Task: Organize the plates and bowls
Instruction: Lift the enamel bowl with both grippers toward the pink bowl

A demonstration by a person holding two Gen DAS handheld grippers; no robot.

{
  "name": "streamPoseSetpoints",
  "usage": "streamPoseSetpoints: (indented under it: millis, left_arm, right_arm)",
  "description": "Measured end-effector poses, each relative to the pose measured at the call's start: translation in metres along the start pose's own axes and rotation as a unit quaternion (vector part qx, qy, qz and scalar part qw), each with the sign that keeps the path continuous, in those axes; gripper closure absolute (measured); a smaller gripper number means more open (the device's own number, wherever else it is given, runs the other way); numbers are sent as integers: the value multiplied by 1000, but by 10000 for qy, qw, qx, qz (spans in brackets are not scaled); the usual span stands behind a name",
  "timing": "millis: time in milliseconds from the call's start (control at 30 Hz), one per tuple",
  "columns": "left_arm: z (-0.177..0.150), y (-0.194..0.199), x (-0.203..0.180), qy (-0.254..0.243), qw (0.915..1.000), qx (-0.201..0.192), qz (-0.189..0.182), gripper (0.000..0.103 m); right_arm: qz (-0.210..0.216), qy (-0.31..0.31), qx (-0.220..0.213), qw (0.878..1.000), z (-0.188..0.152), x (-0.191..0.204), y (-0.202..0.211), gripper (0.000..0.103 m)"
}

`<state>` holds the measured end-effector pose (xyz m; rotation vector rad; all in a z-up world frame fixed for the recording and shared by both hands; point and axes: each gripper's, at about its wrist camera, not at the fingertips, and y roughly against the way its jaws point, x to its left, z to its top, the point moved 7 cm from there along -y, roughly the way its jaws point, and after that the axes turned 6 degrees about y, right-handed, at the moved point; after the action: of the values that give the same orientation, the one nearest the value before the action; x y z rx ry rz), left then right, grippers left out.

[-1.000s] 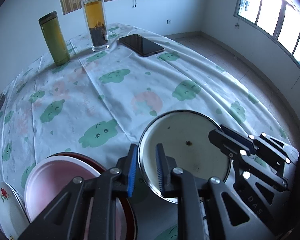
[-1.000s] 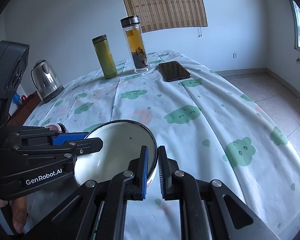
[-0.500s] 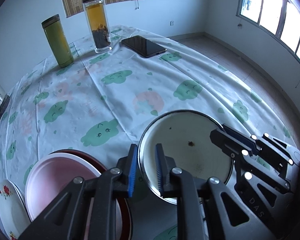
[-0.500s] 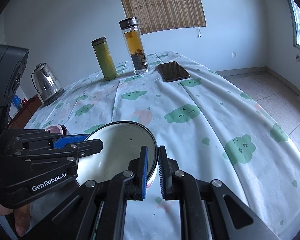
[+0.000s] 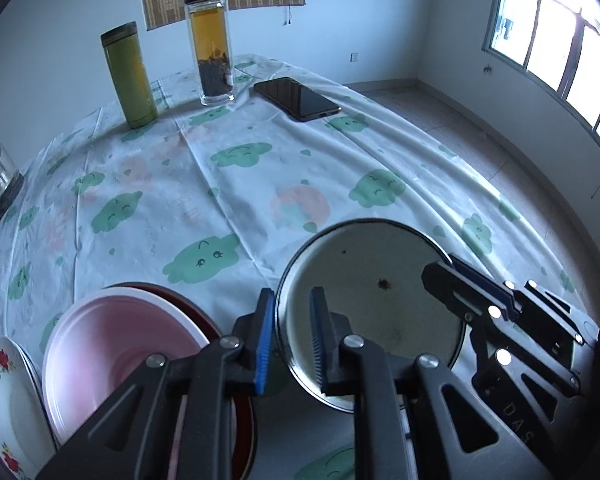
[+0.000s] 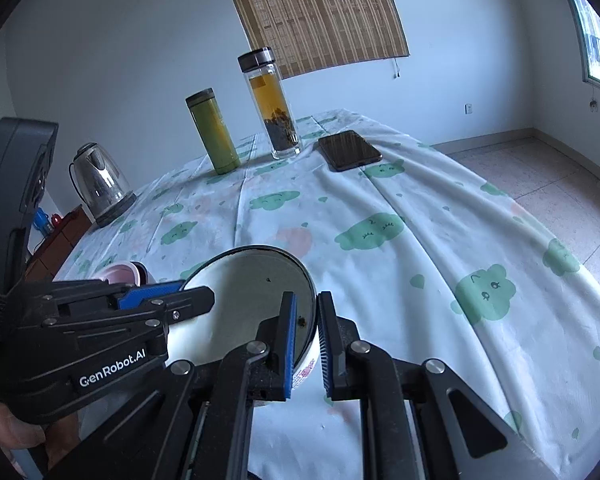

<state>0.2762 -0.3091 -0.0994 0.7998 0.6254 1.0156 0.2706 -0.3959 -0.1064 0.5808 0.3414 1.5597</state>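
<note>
both tools grip the same white bowl (image 5: 374, 304), one on each side of its dark rim. the bowl sits near the front edge of the desk (image 5: 260, 184), on a cloth printed with green clouds.

left wrist view: left tool (image 5: 290, 334) is narrowed onto the bowl's left rim, one blue pad outside the wall, one inside. the right tool (image 5: 452, 270) shows at the opposite rim, its fingers pinching the right edge. the bowl's inside is off-white with a small dark speck. only this view shows the stack beside the bowl on the left: a pink bowl (image 5: 112, 344) nested in a dark red bowl (image 5: 204, 312), and further left a white plate with red flowers (image 5: 4, 392) at the frame edge. whether the stack touches the white bowl i cannot tell.

right wrist view: right tool (image 6: 306, 340) is narrowed onto the near right rim, the rim passing between the pads. the left tool (image 6: 198, 294) reaches in from the left onto the far rim; part of a hand (image 6: 8, 428) shows beneath it. of the stack only a sliver of pink is visible here. this view alone shows the whole kettle (image 6: 98, 184) at the far left.

both views: green flask (image 6: 212, 132), glass tea bottle (image 6: 270, 102) and a dark phone (image 6: 350, 150) stand at the far end, well apart from the bowl.
</note>
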Motion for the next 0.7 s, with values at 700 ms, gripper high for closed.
streamPoseSetpoints:
  millis: [700]
  left_arm:
    - [5,74,15,293,9956,-859,-247,88]
  right_arm:
    - [221,229,-405,9987,24,33,49,91]
